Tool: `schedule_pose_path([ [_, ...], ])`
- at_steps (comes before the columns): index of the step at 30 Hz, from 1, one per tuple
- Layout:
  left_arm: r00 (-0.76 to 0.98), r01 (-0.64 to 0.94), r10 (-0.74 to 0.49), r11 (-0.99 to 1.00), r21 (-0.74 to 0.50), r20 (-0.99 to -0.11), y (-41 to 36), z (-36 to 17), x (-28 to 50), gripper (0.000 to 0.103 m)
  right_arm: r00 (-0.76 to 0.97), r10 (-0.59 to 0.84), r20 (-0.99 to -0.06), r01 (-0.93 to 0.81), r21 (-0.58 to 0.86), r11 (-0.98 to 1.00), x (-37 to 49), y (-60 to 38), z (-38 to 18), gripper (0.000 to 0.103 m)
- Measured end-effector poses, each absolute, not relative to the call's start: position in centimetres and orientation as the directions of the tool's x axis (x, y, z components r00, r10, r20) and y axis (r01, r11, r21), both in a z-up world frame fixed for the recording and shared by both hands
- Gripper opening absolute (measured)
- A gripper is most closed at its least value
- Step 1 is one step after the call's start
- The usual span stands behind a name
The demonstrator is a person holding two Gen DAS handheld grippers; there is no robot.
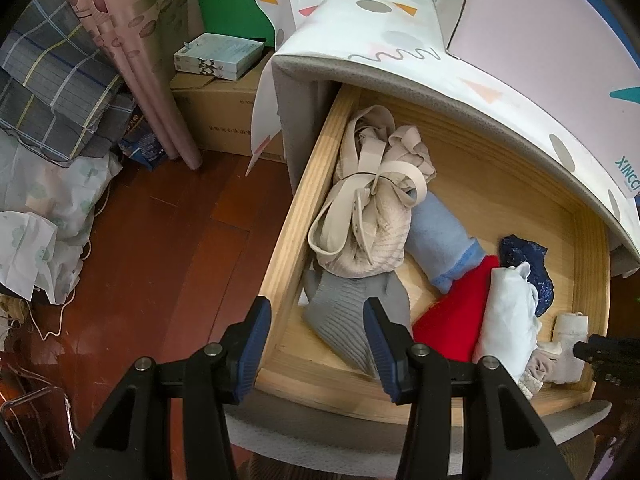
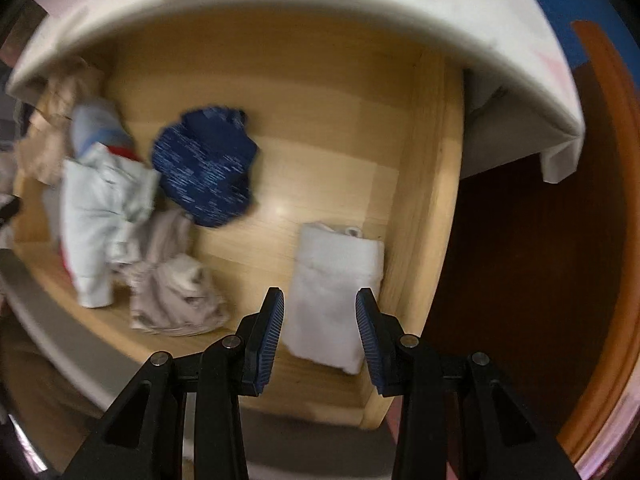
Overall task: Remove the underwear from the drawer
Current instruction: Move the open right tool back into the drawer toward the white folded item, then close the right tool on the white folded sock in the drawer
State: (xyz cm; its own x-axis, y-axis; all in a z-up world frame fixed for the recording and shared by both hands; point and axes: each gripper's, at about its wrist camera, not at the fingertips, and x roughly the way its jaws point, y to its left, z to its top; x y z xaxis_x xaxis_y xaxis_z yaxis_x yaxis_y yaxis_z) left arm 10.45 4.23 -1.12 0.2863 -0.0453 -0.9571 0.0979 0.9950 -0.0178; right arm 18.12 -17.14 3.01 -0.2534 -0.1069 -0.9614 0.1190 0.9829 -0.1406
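Drawer point(image 1: 288, 216) of pale wood pulled open, filling centre and right of the left wrist view, packed with soft folded clothing. Left gripper point(image 1: 316, 344) low at centre frame, jaws spread wide, holding nothing, poised over a grey ribbed garment point(image 1: 340, 320) whose long axis runs from upper left down toward lower right between the blue pads. Beyond, toward upper centre: a beige bundle point(image 1: 372, 208) tied round with flat straps, then a light blue roll point(image 1: 440, 240), a red piece point(image 1: 452, 320), a white folded piece point(image 1: 504, 312), and a dark blue speckled underwear point(image 1: 528, 268) at right.

Right gripper point(image 2: 320, 332) at lower centre of its own blurred view, jaws also wide and empty, aimed at a white folded cloth point(image 2: 336, 280) lying directly ahead, long axis running away from the tongs, snug beside the drawer's right wall. Dark blue speckled piece up and left of centre there, well apart from the pads. Probably nearer to the right gripper than to the left. All fabrics limp, likely to bunch under a pinch.
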Motion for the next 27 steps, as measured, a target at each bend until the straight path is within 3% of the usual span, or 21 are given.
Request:
schedule_pose_path([
  [3,0.285,0.099,-0.045,0.995,-0.018,-0.957,4.2,-1.1,10.5,0.049,-0.276,-0.155,-0.949,0.082,-0.184,0.979,18.0,-16.9,1.8,0.035],
  [7,0.284,0.097,-0.045,0.995,-0.018,-0.958,4.1,-1.2,10.5,0.049,-0.294,-0.152,-0.944,0.078,-0.182,0.98,18.0,-16.5,0.7,0.044],
  [12,0.283,0.098,-0.048,0.995,-0.021,-0.958,4.1,-1.3,10.4,0.049,-0.267,0.002,-0.964,0.184,-0.049,0.982,18.6,-16.6,0.6,0.046],
  [14,0.281,0.097,-0.048,0.995,-0.021,-0.958,4.1,-1.3,10.5,0.049,-0.255,0.105,-0.961,0.238,0.042,0.97,18.9,-16.6,0.8,0.041],
  [18,0.28,0.095,-0.047,0.995,-0.021,-0.959,4.1,-1.4,10.5,0.049,-0.254,-0.007,-0.967,0.159,-0.048,0.986,19.2,-15.6,1.2,0.044],
  [22,0.272,0.089,-0.052,0.996,-0.028,-0.961,4.2,-1.4,10.5,0.049,-0.3,-0.014,-0.954,0.152,-0.062,0.986,18.5,-15.0,0.5,0.051],
  [27,0.255,0.083,-0.046,0.996,-0.026,-0.966,4.4,-1.6,10.7,0.049,-0.32,0.027,-0.947,0.183,-0.034,0.982,18.2,-15.4,-0.5,0.053],
])
